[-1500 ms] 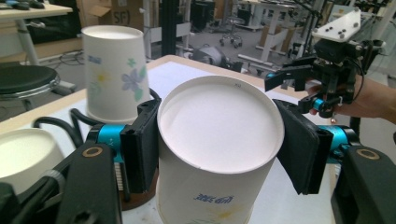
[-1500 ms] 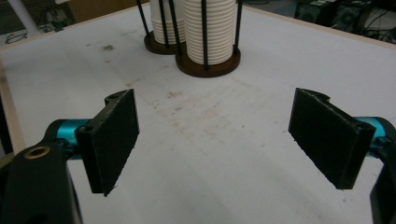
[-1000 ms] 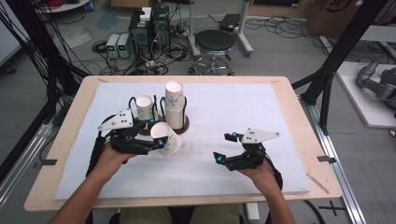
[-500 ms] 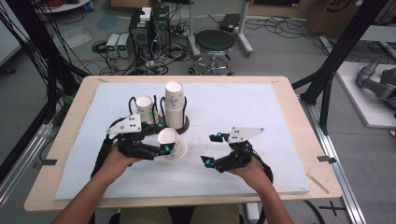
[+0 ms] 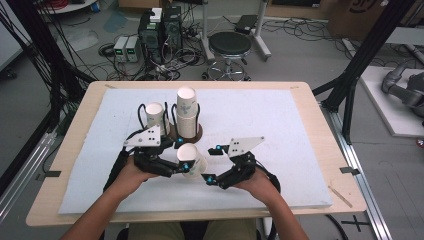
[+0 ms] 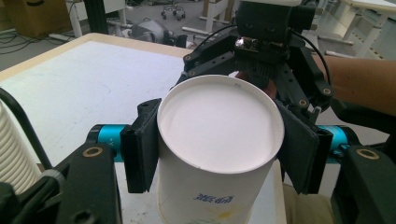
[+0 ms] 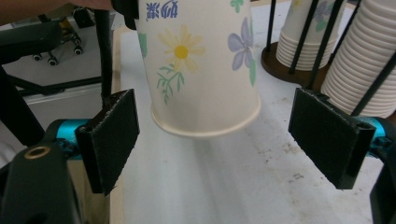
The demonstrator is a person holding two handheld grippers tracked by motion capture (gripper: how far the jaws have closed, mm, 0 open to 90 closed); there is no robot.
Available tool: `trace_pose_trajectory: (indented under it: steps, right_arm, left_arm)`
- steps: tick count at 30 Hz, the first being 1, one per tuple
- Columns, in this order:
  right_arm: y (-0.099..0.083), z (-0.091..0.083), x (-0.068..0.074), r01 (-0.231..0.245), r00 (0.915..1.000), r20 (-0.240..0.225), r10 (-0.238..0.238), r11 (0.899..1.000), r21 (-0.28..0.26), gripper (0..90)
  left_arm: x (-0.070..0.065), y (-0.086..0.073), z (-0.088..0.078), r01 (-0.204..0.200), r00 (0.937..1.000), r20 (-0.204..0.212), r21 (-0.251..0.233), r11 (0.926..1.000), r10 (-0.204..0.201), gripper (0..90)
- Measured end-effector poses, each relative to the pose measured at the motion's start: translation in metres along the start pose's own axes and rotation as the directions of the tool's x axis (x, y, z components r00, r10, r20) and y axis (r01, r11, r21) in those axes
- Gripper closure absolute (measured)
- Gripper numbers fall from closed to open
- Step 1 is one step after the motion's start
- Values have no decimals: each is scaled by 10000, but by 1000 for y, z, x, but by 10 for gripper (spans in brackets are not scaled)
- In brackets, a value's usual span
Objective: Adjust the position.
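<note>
Right now my left hand-held gripper (image 5: 184,166) clamps a flowered paper cup (image 5: 192,160) by its sides, lifted off the desk (image 5: 280,120), closed base toward me, open rim aimed at my right hand-held gripper (image 5: 212,164). That one stands wide and empty just beyond the rim, in line with the cup's long axis. Farther off, the cup stacks in their wire holder (image 5: 186,117) stand upright.
</note>
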State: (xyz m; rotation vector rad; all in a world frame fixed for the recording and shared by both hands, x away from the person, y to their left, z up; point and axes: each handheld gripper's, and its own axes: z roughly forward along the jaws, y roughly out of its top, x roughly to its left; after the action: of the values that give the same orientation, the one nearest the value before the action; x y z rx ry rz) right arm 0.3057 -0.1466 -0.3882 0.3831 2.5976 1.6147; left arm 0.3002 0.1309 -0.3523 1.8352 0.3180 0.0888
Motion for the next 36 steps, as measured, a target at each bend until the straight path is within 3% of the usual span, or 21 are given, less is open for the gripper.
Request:
trace_pose_trajectory:
  steps: [13, 20, 30, 36]
  right_arm:
    - [1, 12, 2, 218, 9986, -478, -214, 9997, 62, 167]
    - [0, 14, 0, 212, 9975, -677, -218, 9997, -99, 191]
    - [0, 13, 1, 451, 9951, -869, -475, 9985, -302, 290]
    - [1, 13, 1, 388, 9940, -1014, -400, 9991, -144, 351]
  left_arm:
    - [-1, 1, 8, 90, 9992, 401, -3, 10000, -90, 369]
    - [-2, 2, 9, 112, 9983, 568, -254, 9996, -97, 369]
    - [-3, 2, 9, 100, 9973, 733, -357, 9993, -73, 372]
    - [-1, -3, 10, 338, 9967, 754, -350, 9988, -311, 364]
